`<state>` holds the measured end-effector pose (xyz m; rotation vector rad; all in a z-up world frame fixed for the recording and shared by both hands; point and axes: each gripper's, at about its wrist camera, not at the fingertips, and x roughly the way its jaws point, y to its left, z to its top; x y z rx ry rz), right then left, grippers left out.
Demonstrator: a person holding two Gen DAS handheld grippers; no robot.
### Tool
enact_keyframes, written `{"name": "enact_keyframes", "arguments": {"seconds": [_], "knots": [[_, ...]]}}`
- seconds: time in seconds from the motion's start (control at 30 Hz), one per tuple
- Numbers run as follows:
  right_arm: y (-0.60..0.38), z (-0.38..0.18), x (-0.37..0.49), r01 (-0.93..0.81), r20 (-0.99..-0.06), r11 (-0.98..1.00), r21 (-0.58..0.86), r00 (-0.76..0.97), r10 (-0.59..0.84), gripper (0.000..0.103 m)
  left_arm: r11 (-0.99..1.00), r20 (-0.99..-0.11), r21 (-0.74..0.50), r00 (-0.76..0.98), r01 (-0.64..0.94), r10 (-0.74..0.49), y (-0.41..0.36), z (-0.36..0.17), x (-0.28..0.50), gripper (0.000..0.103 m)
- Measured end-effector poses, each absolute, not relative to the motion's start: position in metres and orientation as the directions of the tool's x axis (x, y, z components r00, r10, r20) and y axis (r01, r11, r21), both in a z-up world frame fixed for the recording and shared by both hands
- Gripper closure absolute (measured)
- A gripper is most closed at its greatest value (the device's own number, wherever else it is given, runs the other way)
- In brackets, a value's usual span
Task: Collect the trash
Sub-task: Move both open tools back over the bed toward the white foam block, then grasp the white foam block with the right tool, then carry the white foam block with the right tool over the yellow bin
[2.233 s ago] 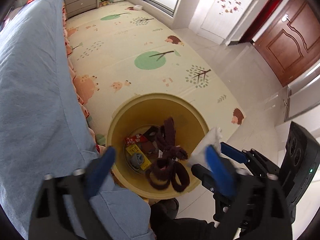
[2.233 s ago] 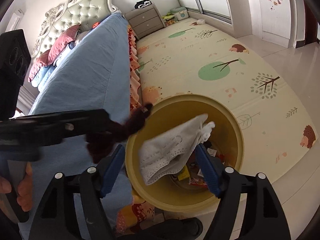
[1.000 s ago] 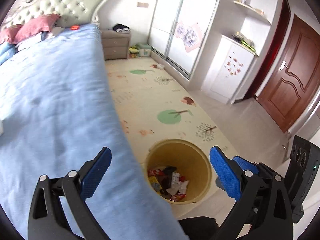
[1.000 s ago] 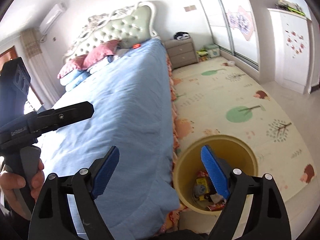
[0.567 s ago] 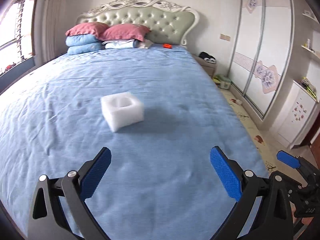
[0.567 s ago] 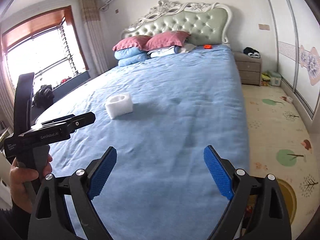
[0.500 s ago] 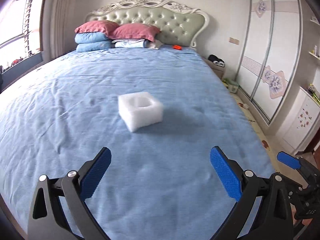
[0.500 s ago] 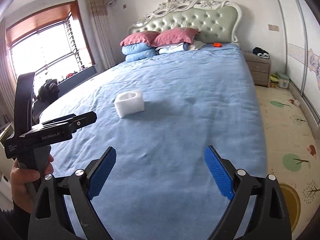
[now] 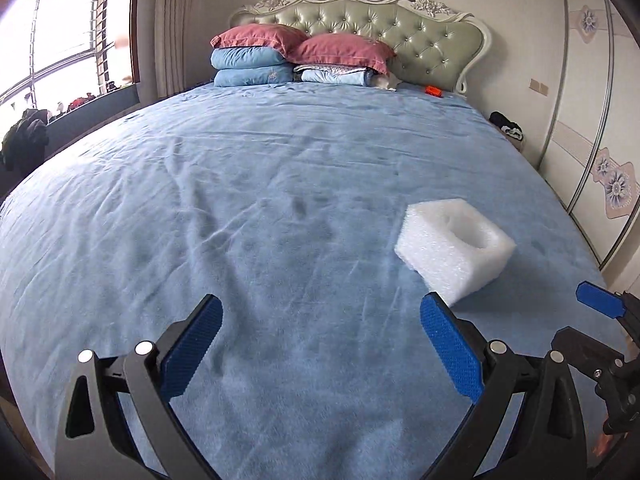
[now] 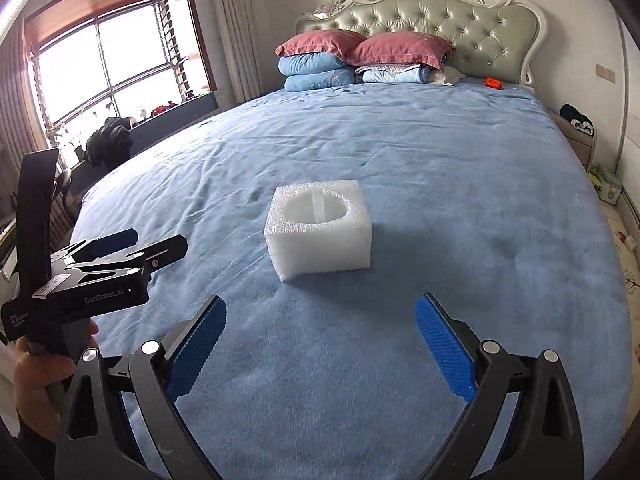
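A white foam block (image 10: 320,232) with a round hollow in its top lies on the blue bedspread (image 10: 460,208). It also shows in the left wrist view (image 9: 454,250), to the right of centre. My right gripper (image 10: 320,312) is open and empty, just short of the block and centred on it. My left gripper (image 9: 320,316) is open and empty, with the block just past its right fingertip. The left gripper also shows in the right wrist view (image 10: 132,246), left of the block. The yellow trash bin is out of view.
Pink and blue pillows (image 10: 360,60) are stacked at the tufted headboard (image 10: 432,16). A small orange object (image 10: 493,83) lies near the headboard. A window (image 10: 108,68) is at left, a nightstand (image 10: 578,132) and wardrobe (image 9: 600,140) at right.
Both grippers swung up from the yellow bin, where the dark band and white cloth went in, and moved over the bed. The foam block now sits much closer.
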<state>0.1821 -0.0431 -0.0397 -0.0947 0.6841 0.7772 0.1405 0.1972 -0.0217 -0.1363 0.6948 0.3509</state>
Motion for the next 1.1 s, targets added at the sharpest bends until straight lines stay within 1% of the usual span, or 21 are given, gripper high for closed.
{"name": "enact_keyframes", "arguments": {"seconds": [0.07,0.17,0.23,0.33,0.4,0.43,0.47,0.57,0.63,0.73,0.87,0.97,1.1], "knots": [[-0.023,-0.045,0.195,-0.692,-0.614,0.711,0.12,0.511,0.601,0.011,0.928,-0.64,-0.011,0.716,-0.371,0.278,0.209,-0.026,0.149,0.004],[0.0,-0.057,0.218,-0.697,-0.654,0.709,0.101,0.49,0.575,0.011,0.918,-0.583,-0.074,0.764,-0.389,0.277,0.221,-0.024,0.145,0.004],[0.011,-0.062,0.231,-0.698,-0.673,0.706,0.12,0.465,0.575,0.011,0.912,-0.579,-0.113,0.772,-0.395,0.262,0.228,-0.026,0.142,0.004],[0.028,-0.066,0.243,-0.689,-0.69,0.722,0.07,0.489,0.534,0.011,0.904,-0.583,-0.128,0.768,-0.409,0.265,0.234,-0.029,0.142,0.004],[0.033,-0.07,0.253,-0.668,-0.703,0.737,0.097,0.479,0.526,0.012,0.9,-0.584,-0.133,0.767,-0.414,0.266,0.234,-0.03,0.142,0.004],[0.033,-0.071,0.257,-0.663,-0.703,0.739,0.123,0.467,0.536,0.019,0.901,-0.588,-0.133,0.765,-0.413,0.263,0.234,-0.031,0.143,0.004],[0.031,-0.073,0.259,-0.658,-0.703,0.738,0.148,0.456,0.547,0.023,0.902,-0.588,-0.134,0.765,-0.411,0.261,0.233,-0.032,0.142,0.004],[0.019,-0.069,0.254,-0.639,-0.684,0.746,0.185,0.462,0.565,0.024,0.906,-0.588,-0.127,0.766,-0.404,0.259,0.229,-0.032,0.141,0.004],[0.012,-0.065,0.251,-0.629,-0.682,0.756,0.181,0.473,0.557,0.024,0.913,-0.589,-0.119,0.768,-0.391,0.252,0.223,-0.03,0.142,0.004],[-0.009,-0.056,0.243,-0.63,-0.664,0.751,0.199,0.476,0.576,0.024,0.931,-0.598,-0.101,0.769,-0.352,0.226,0.203,-0.026,0.143,0.004],[-0.059,-0.04,0.225,-0.615,-0.621,0.738,0.278,0.47,0.627,0.024,0.955,-0.599,-0.083,0.78,-0.286,0.182,0.165,-0.015,0.139,0.004],[-0.106,-0.029,0.205,-0.599,-0.586,0.747,0.289,0.507,0.632,0.024,0.97,-0.61,-0.096,0.784,-0.222,0.119,0.13,-0.008,0.137,0.004],[-0.174,-0.023,0.183,-0.544,-0.559,0.781,0.307,0.561,0.61,0.024,0.99,-0.613,-0.052,0.787,-0.129,0.07,0.07,-0.001,0.138,0.004]]}}
